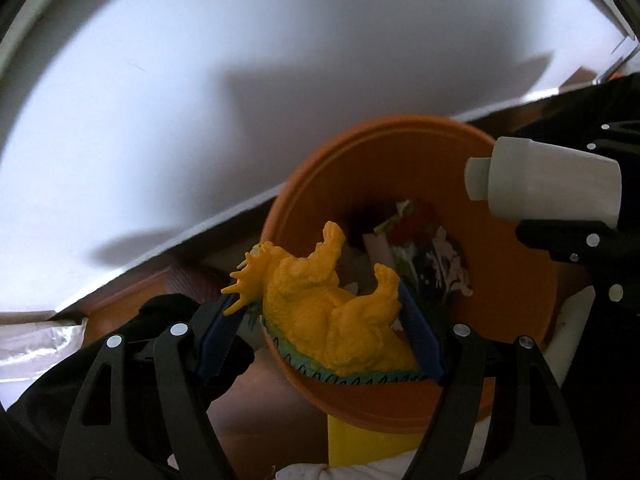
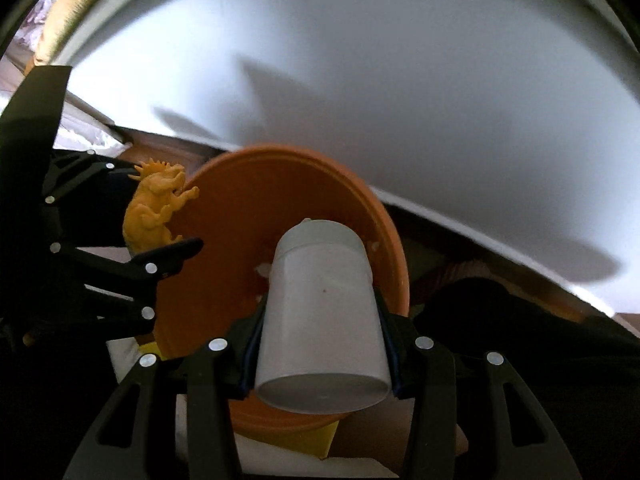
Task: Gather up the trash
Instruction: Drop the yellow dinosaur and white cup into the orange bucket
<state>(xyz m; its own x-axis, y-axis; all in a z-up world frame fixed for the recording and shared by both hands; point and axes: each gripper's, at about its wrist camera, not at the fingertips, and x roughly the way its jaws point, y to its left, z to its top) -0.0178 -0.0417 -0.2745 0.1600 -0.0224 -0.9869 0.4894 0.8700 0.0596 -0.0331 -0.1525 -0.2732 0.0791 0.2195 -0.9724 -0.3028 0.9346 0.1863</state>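
Observation:
A yellow toy dinosaur (image 1: 332, 312) with a teal back is clamped between the blue pads of my left gripper (image 1: 324, 308), right over the near rim of an orange bin (image 1: 304, 184). Crumpled wrappers and paper (image 1: 424, 256) lie in the bin's bottom. My right gripper (image 2: 320, 320) is shut on a white plastic bottle (image 2: 320, 312), cap pointing down into the orange bin (image 2: 240, 208). The same white bottle (image 1: 552, 184) shows at the right of the left wrist view, and the dinosaur (image 2: 154, 208) at the left of the right wrist view.
A white wall (image 1: 200, 100) rises just behind the bin, with a brown floor strip (image 1: 132, 296) at its foot. A yellow object (image 1: 360, 448) and white cloth (image 1: 340, 474) lie under the bin's near side. Dark sleeves flank both grippers.

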